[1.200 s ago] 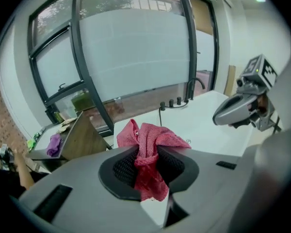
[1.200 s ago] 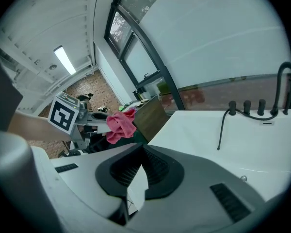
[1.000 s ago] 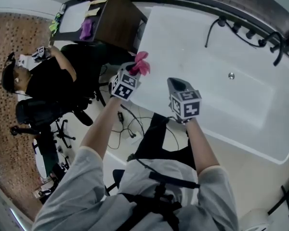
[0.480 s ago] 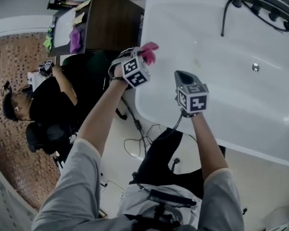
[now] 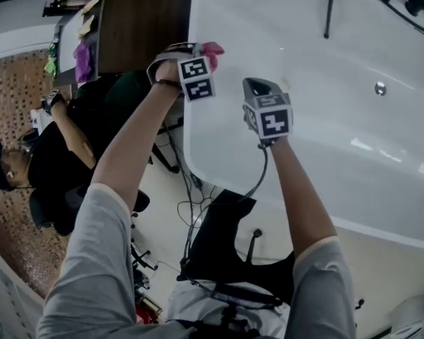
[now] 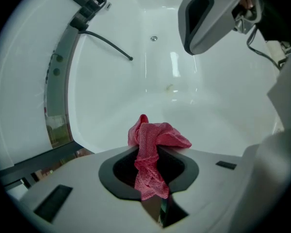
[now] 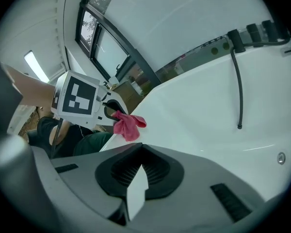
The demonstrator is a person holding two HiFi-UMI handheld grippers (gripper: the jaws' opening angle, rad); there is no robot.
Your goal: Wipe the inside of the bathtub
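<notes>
Gripping the pink cloth (image 6: 153, 147), the left tool (image 5: 200, 50) hangs over the bathtub (image 5: 318, 55) at its left end; the basin's length runs rightward, below. Right tool (image 5: 256, 85), jaws together on nothing, hovers just beside.

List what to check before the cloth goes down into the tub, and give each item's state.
1. Grip: jaws of the left gripper shut on the pink cloth: ok.
2. Contact: cloth on the bathtub surface: not ok, held above it.
3. Spare tool: the right gripper empty, jaws together: ok.
4. Clearance between the two grippers: ok, apart.
5. Wiping area free of loose things: ok; only the drain and the black hose at the far side show.
</notes>
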